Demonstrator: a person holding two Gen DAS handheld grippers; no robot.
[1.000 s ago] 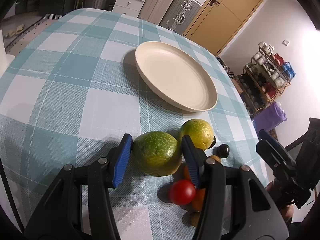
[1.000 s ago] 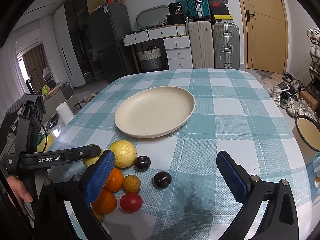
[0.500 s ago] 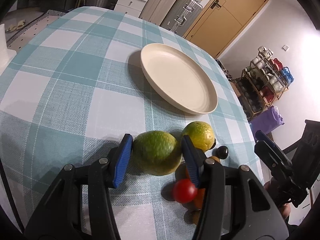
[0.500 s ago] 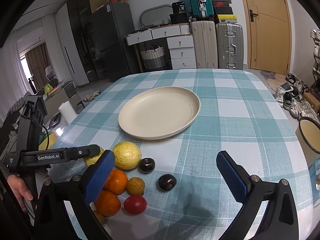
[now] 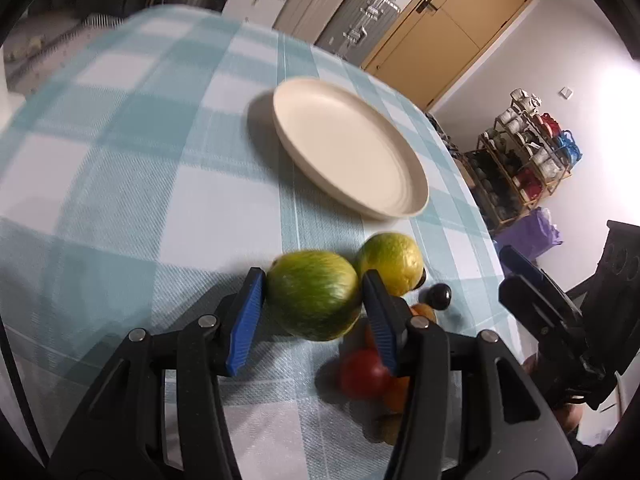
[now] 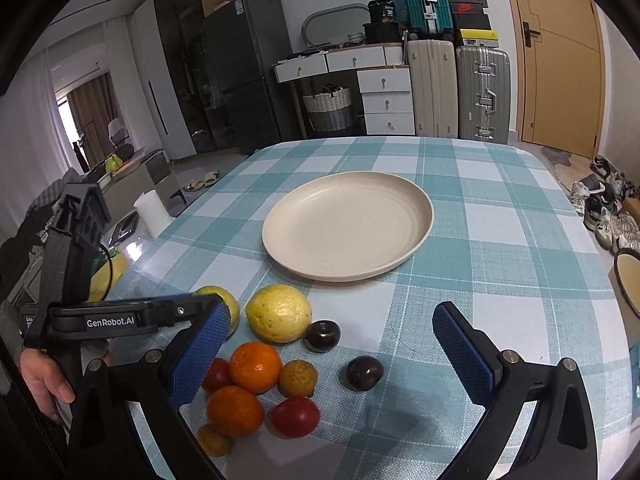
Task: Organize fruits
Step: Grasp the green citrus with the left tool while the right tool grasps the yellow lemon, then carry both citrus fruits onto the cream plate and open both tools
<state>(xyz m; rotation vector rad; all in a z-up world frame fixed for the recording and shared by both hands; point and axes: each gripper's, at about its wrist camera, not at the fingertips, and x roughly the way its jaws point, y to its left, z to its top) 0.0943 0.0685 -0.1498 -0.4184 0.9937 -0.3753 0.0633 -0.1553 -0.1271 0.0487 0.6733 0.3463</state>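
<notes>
My left gripper (image 5: 314,312) is shut on a green round fruit (image 5: 314,300) and holds it just above the checked cloth; it shows partly in the right wrist view (image 6: 218,298). A yellow-green fruit (image 5: 390,262) lies beside it, also in the right wrist view (image 6: 279,313). A pile of small fruits lies there: oranges (image 6: 255,367), red tomatoes (image 6: 296,417), dark plums (image 6: 364,372). An empty cream plate (image 5: 348,148) (image 6: 348,224) sits beyond. My right gripper (image 6: 332,356) is open and empty above the pile.
The table's checked cloth (image 6: 500,208) ends near the right edge. Suitcases (image 6: 482,92), drawers and a wooden door stand behind. A shelf with cups (image 5: 528,148) stands by the wall. A white bowl (image 6: 628,276) is off the table at right.
My left gripper has lifted the green fruit slightly and moved forward; the view is blurred from motion. My right gripper has moved a little closer over the fruit pile.
</notes>
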